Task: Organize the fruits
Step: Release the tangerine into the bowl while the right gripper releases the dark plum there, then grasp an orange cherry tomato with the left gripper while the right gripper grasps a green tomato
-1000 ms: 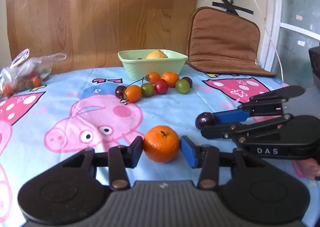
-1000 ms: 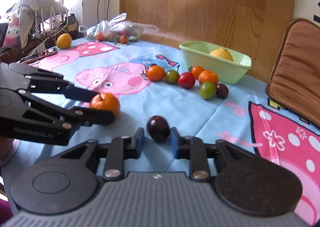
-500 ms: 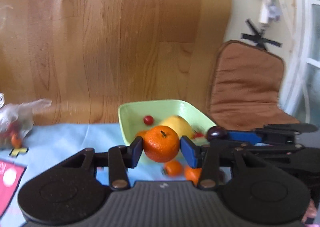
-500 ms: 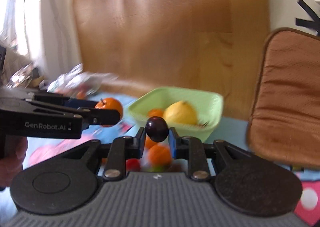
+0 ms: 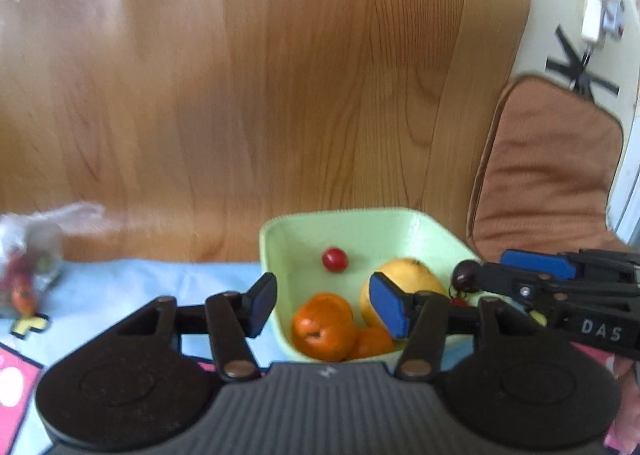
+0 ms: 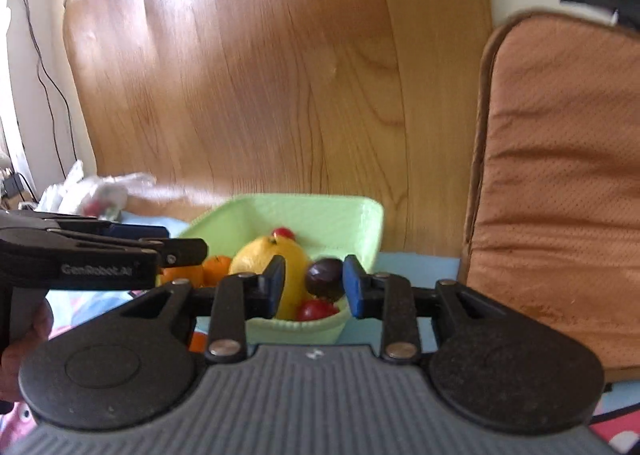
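Note:
A light green bowl (image 5: 288,239) stands at the table's back and holds a yellow lemon (image 5: 408,275), a small red tomato (image 5: 335,259) and oranges. My left gripper (image 5: 324,305) is open above the bowl's near edge, and the orange (image 5: 324,325) lies in the bowl below it. My right gripper (image 6: 314,283) is open over the bowl (image 6: 360,223). A dark plum (image 6: 325,278) sits between its pads, against the right pad and apart from the left. The plum also shows in the left wrist view (image 5: 466,275) at the right gripper's tip.
A wooden panel (image 5: 280,95) rises right behind the bowl. A brown cushion (image 6: 560,183) leans to the right of it. A clear bag of small fruit (image 5: 24,267) lies at the far left on the blue cartoon tablecloth (image 5: 120,287).
Both grippers reached the bowl and opened. The orange dropped from my left gripper into the bowl. My right jaws spread off the plum.

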The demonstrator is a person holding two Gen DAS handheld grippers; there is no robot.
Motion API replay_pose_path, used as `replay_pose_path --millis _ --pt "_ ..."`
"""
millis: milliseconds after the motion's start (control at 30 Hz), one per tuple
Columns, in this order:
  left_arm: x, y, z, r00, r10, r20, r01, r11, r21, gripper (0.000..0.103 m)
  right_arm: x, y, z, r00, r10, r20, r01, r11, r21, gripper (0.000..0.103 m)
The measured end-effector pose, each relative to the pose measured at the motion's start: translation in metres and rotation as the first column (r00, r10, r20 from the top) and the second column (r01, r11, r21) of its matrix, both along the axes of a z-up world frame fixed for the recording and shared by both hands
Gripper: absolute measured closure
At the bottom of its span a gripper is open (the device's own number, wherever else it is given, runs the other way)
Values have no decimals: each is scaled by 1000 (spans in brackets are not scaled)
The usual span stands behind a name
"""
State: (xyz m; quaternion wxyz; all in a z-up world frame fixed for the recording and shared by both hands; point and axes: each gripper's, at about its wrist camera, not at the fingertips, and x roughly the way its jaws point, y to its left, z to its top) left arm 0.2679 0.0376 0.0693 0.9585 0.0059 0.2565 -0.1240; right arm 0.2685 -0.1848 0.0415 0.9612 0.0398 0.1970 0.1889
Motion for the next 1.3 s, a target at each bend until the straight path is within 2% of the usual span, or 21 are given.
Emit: replay_pose_path --millis 133,267,467,600,733,933,1000,1033,1067,1167,1300 --pt "-38 28 11 999 18 29 -16 998 -62 51 -23 -7 7 998 60 -11 -59 998 38 69" --pt "-80 55 -2 1000 25 -8 -25 992 -122 54 -54 3 -1 983 175 -50 -173 984 32 69" --pt "-113 61 -31 996 -31 -79 19 990 -140 57 -85 53 -17 948 316 -42 -318 932 -175 69" --pt "-119 54 -42 994 -50 -94 39 993 -108 57 -80 81 -22 927 373 -34 -363 873 -326 69" --pt "-111 53 -46 989 -81 -120 61 985 -163 54 -71 99 -30 910 415 11 -352 787 -507 69" --pt "-100 53 -54 983 -100 -156 65 976 -210 54 -69 112 -41 862 507 15 -371 650 -664 69" --pt "-97 54 -57 981 -98 -169 60 974 -217 59 -70 115 -46 845 534 18 -369 608 -703 68" --pt "-96 54 -58 981 -94 -173 54 974 -220 66 -71 116 -46 840 542 18 -368 595 -714 68" --pt "-94 54 -59 980 -94 -178 53 973 -224 72 -70 117 -46 837 547 17 -371 589 -719 71" --pt "-93 54 -60 980 -86 -181 42 972 -230 74 -71 119 -46 836 549 11 -373 582 -723 75" --pt "-104 56 -55 981 -84 -173 42 971 -236 75 -84 114 -46 851 522 61 -330 619 -713 76"
